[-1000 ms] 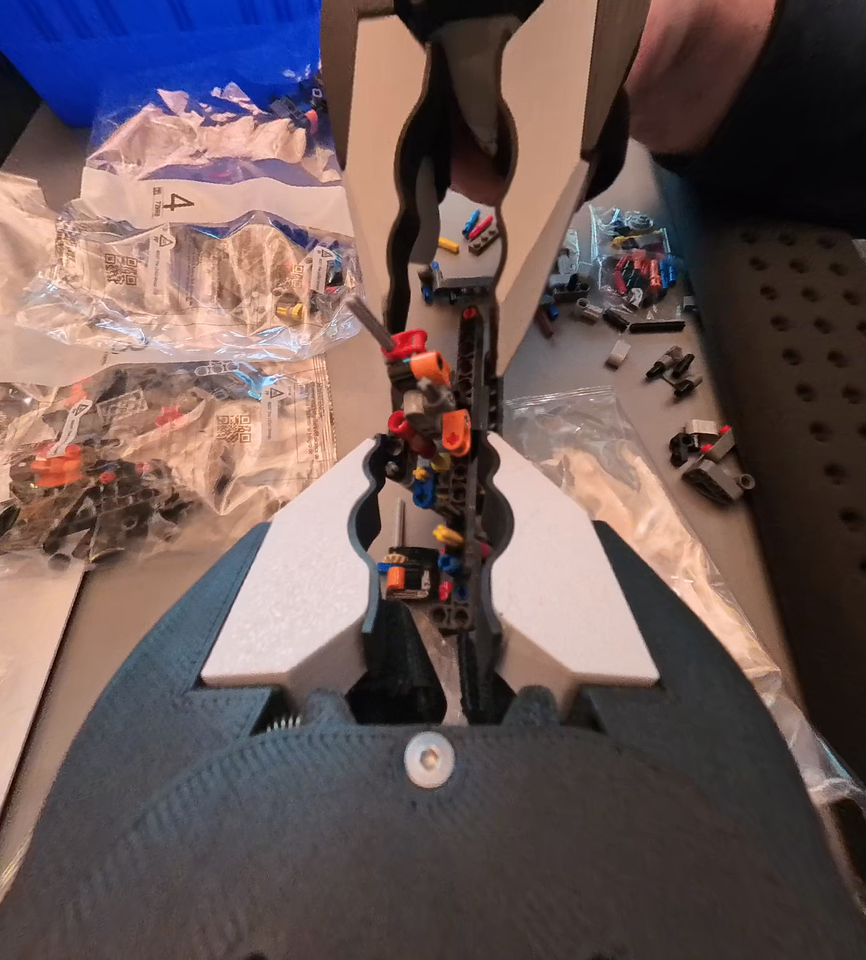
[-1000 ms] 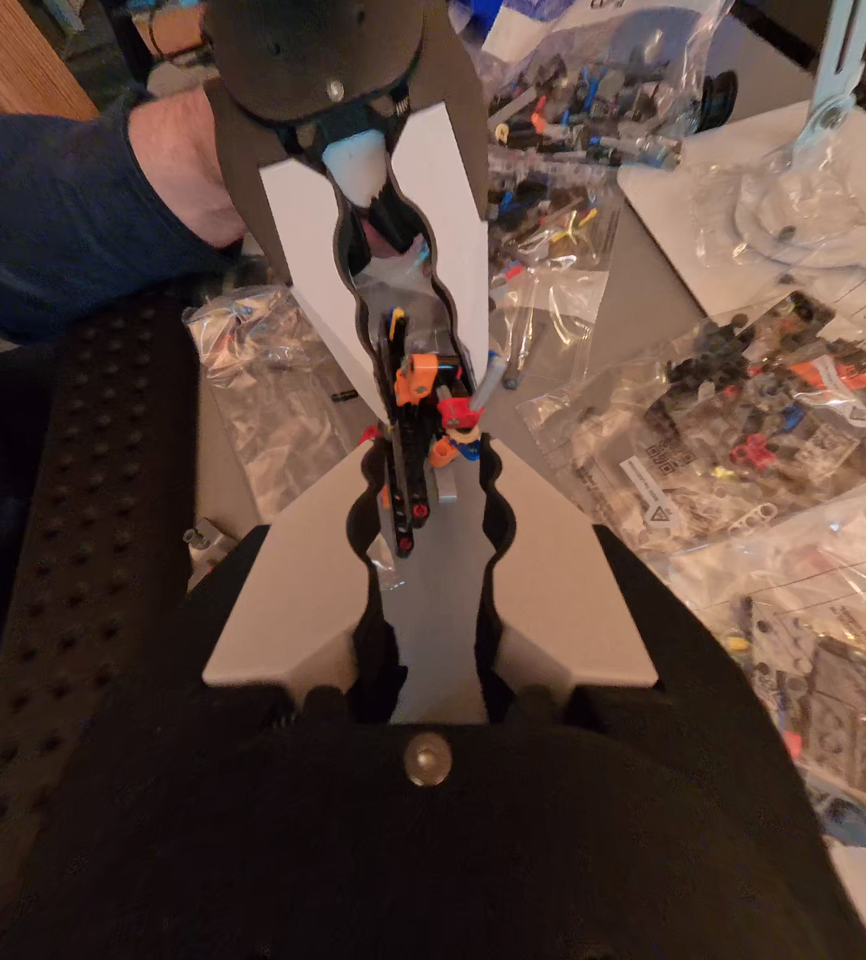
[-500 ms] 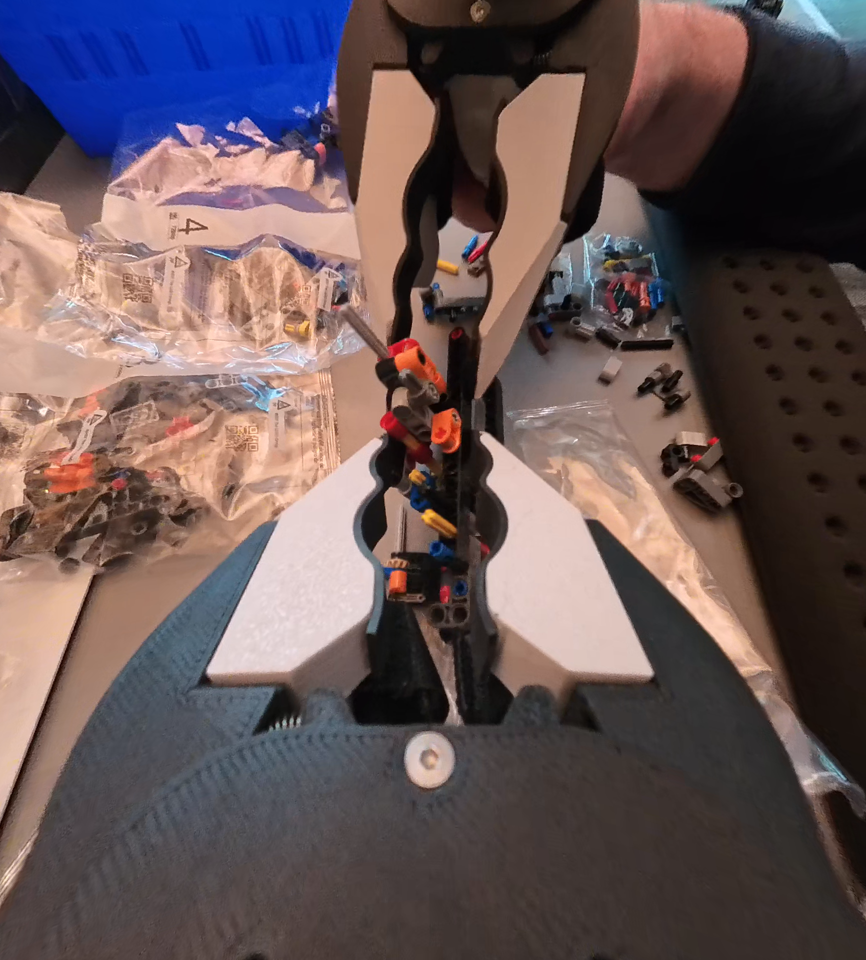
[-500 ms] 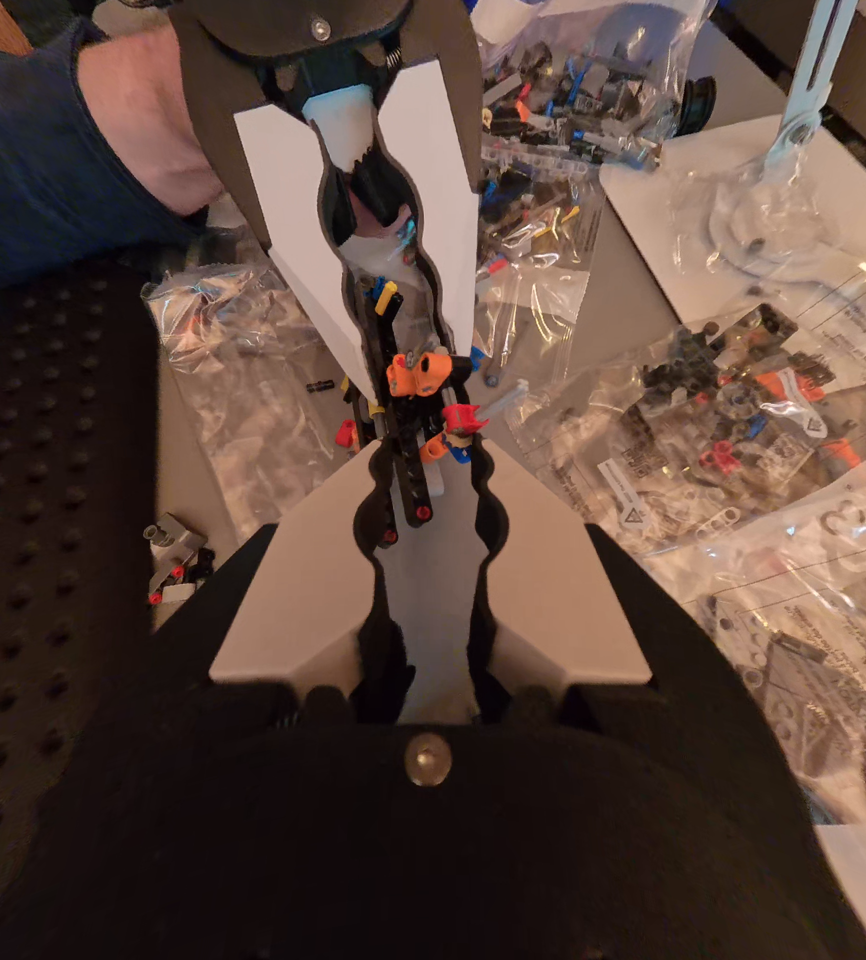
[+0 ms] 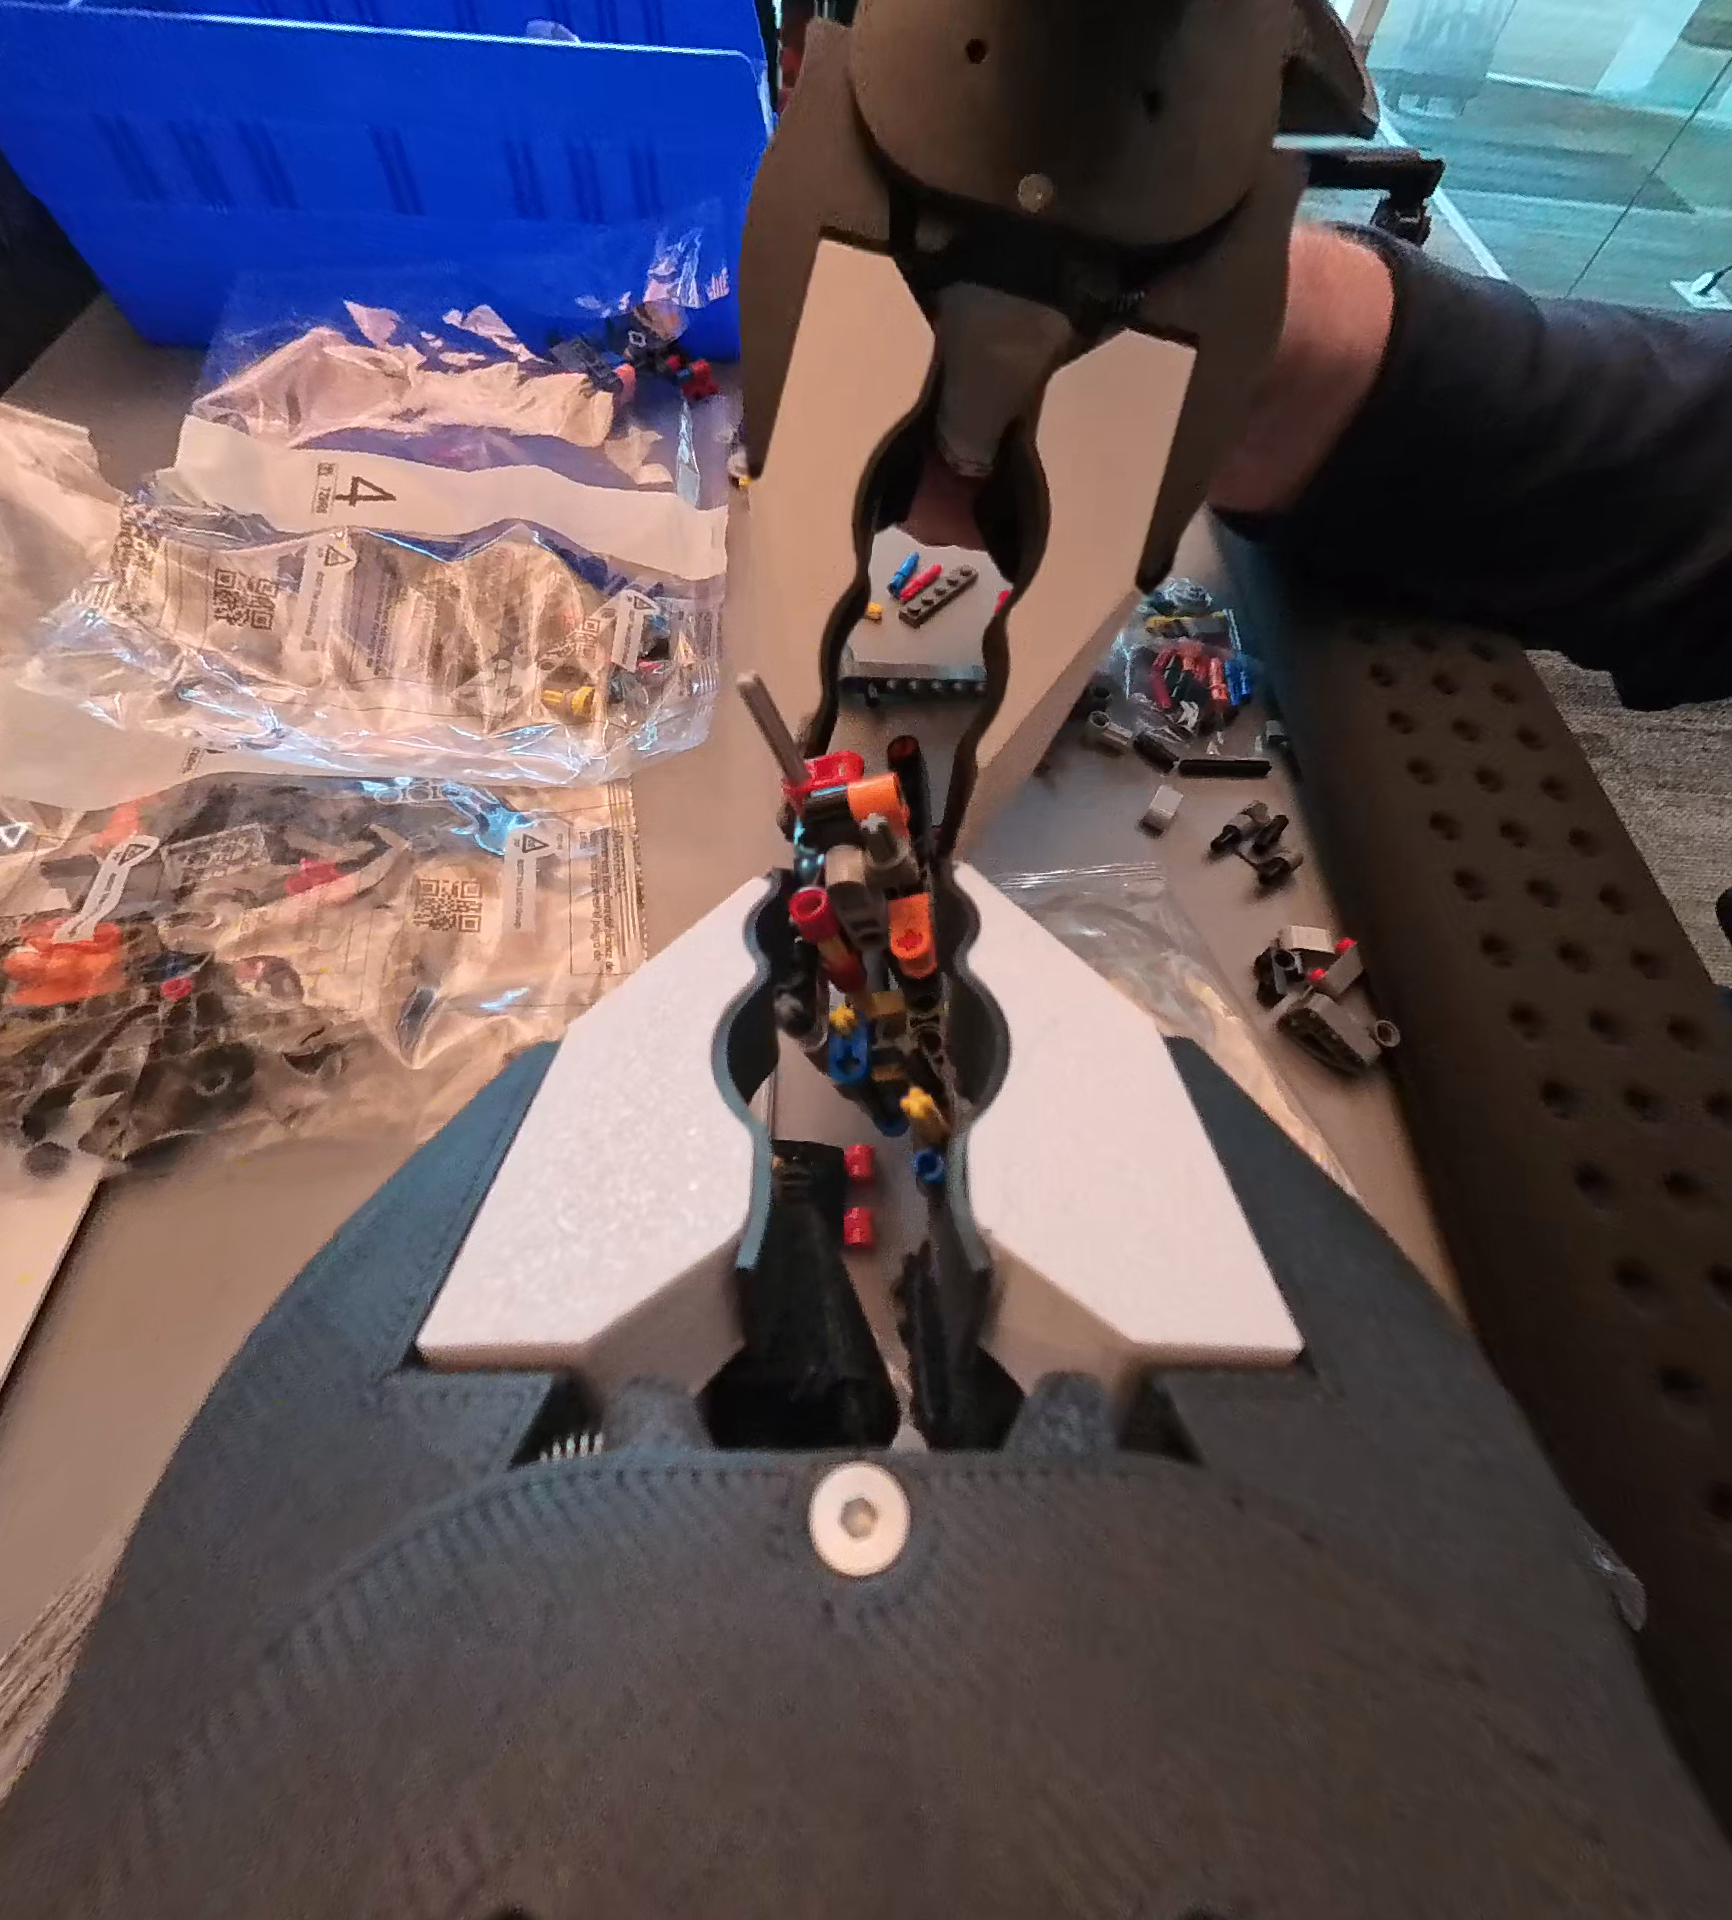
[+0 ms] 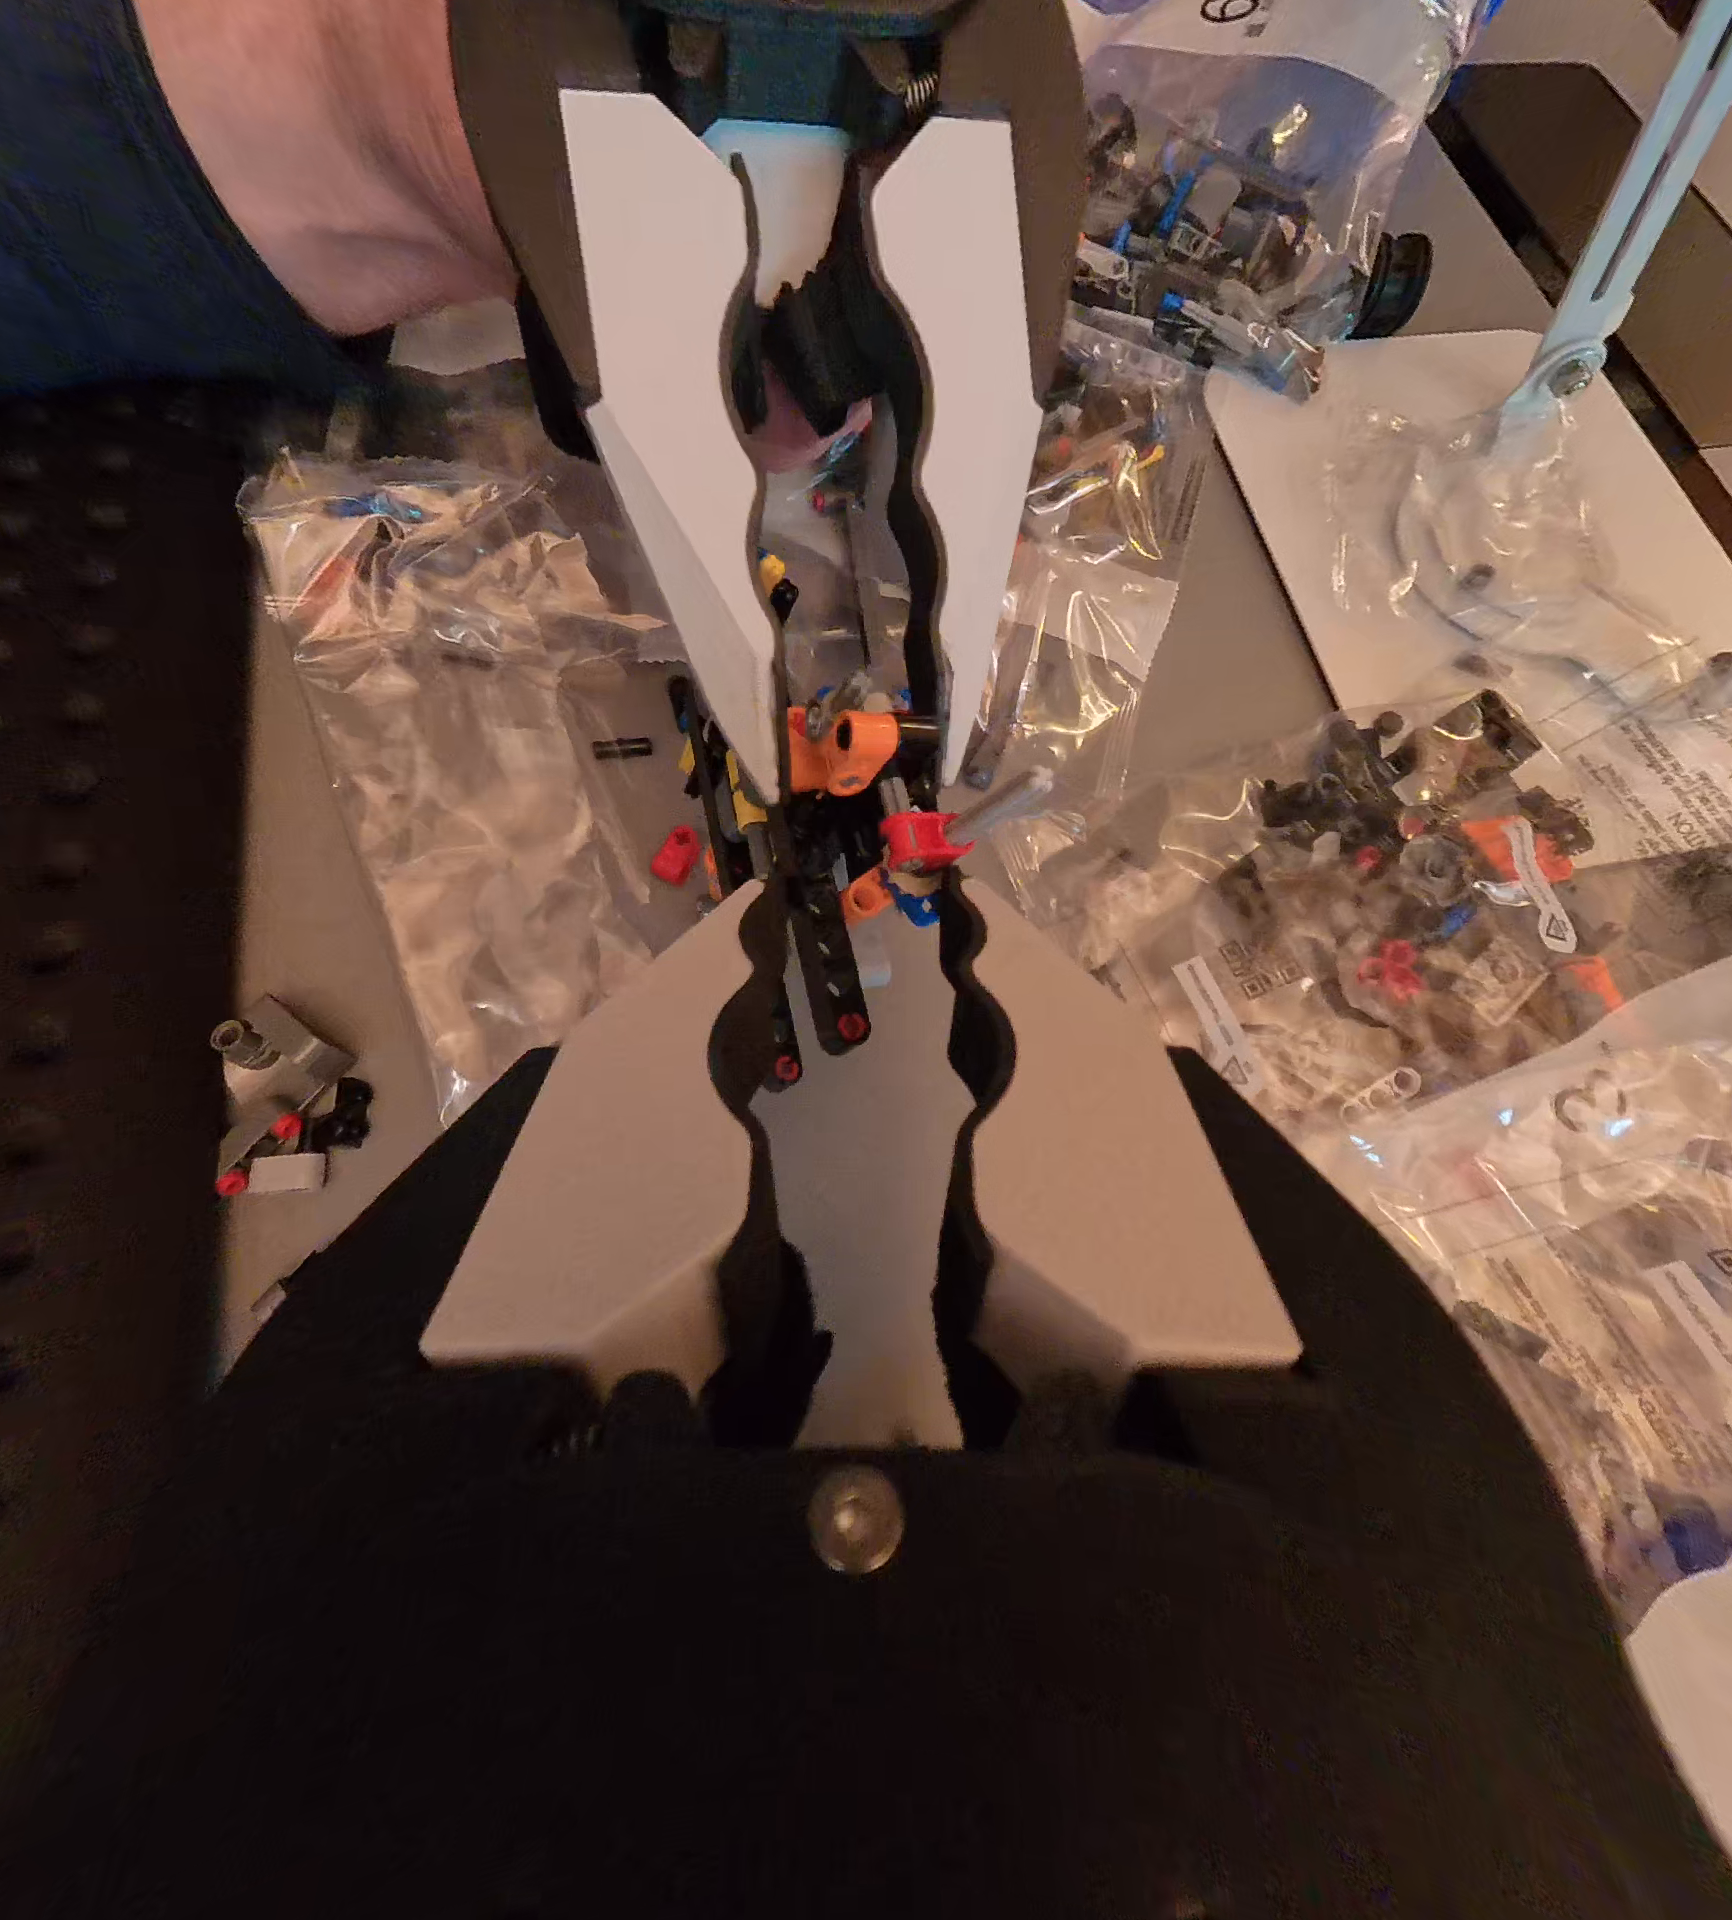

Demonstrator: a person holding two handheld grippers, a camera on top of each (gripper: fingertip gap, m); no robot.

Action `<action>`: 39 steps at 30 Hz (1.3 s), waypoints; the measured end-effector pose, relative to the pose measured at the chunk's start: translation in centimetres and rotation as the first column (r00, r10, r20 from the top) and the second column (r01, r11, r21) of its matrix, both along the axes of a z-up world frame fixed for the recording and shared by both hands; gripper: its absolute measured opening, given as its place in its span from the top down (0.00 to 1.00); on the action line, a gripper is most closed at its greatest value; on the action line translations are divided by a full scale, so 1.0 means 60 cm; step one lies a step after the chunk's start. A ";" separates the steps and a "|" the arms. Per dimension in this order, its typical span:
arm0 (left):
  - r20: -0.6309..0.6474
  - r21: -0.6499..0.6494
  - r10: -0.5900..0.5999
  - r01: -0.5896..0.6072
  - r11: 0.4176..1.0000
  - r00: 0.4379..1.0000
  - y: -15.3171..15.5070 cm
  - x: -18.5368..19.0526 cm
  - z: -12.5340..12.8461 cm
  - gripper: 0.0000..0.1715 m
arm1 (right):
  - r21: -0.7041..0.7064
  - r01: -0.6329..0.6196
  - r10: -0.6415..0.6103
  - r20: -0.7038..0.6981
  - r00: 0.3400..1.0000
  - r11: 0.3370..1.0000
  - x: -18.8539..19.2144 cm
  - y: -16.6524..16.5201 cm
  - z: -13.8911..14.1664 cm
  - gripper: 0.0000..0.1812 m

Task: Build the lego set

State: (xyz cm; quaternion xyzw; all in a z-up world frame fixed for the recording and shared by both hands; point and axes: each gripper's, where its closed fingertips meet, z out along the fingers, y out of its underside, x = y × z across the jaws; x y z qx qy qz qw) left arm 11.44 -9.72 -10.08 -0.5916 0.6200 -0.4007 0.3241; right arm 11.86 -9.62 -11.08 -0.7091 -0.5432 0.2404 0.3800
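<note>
A small lego assembly [image 5: 872, 935] of black beams with orange, red, blue and yellow parts hangs between my two grippers, which face each other tip to tip. A grey axle [image 5: 768, 727] sticks out of its red connector. My left gripper [image 5: 862, 894] is shut on the near end of the assembly. My right gripper [image 6: 846, 899] has its jaws close around the other end, where a black beam [image 6: 831, 977] reaches in between the pads. The right gripper [image 5: 893, 795] comes down from the top of the left wrist view. The left gripper [image 6: 857, 784] does the same in the right wrist view, over the orange part [image 6: 846, 748].
Sealed bags of lego parts [image 5: 374, 623] [image 6: 1413, 883] lie on the grey table. A blue bin [image 5: 374, 156] stands at the back. Loose pieces [image 5: 1319, 987] [image 6: 280, 1101] lie beside a black perforated mat [image 5: 1568, 1039]. White sheets [image 6: 1309, 468] lie under clear bags. A person's sleeved arms hold both grippers. Left and right tips are no more than a few centimetres apart.
Both grippers have lifted and tilted, each showing more of the other's body. The assembly stays between them and has turned slightly; the jaws look a little narrower.
</note>
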 end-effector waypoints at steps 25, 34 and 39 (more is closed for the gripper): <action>0.137 -0.053 0.080 -0.073 0.996 0.987 0.017 0.009 0.040 0.87 | 0.000 0.043 -0.043 -0.105 0.994 0.999 0.000 0.010 0.028 0.86; 0.077 -0.005 0.083 -0.083 0.997 0.994 0.021 0.007 0.023 0.90 | 0.013 0.040 -0.039 -0.050 0.998 0.999 -0.002 0.010 0.014 0.87; 0.028 0.007 0.073 -0.074 0.997 0.997 0.020 -0.003 0.010 0.89 | 0.035 0.040 -0.039 -0.042 0.998 0.999 -0.002 0.010 0.016 0.87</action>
